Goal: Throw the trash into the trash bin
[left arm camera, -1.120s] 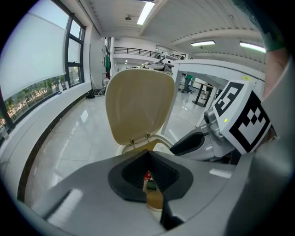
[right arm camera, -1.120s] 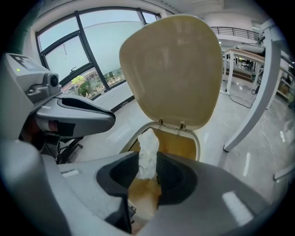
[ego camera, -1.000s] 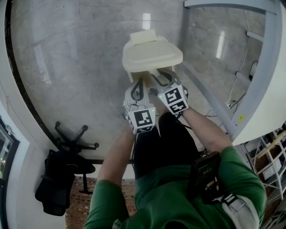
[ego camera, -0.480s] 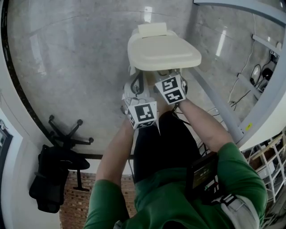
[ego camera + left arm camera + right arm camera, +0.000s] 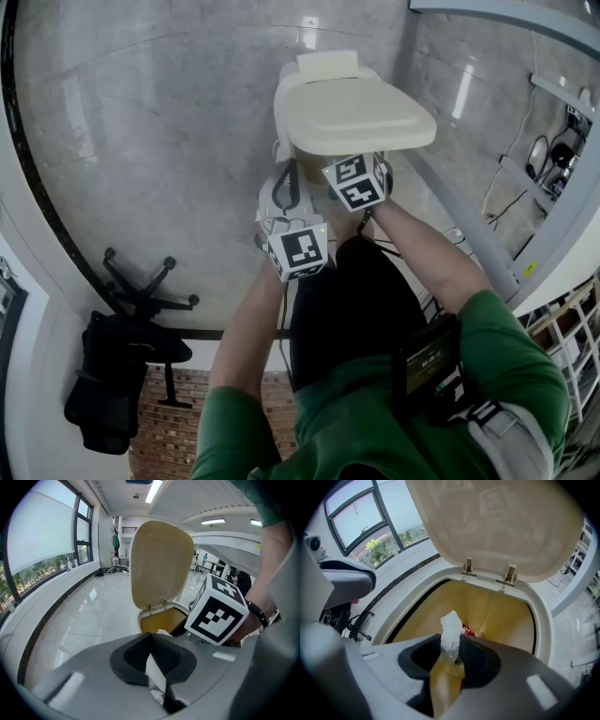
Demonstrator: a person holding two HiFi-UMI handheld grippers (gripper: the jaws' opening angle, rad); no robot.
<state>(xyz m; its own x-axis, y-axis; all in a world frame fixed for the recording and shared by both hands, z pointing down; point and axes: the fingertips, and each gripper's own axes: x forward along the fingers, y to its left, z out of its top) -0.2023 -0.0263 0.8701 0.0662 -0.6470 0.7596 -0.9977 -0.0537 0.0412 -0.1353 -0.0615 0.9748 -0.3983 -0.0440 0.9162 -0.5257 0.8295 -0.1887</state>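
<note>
The crumpled white tissue [image 5: 451,625] is pinched at the tips of your right gripper [image 5: 451,641], whose jaws are closed on it. It hangs right over the mouth of the trash bin [image 5: 541,627], whose lid [image 5: 501,527] stands raised. Inside the bin you can see a yellow liner [image 5: 487,606] and something red [image 5: 468,631]. Your left gripper [image 5: 153,637], just beside the right one, clamps a pale scrap [image 5: 154,670] short of the bin's opening
</note>
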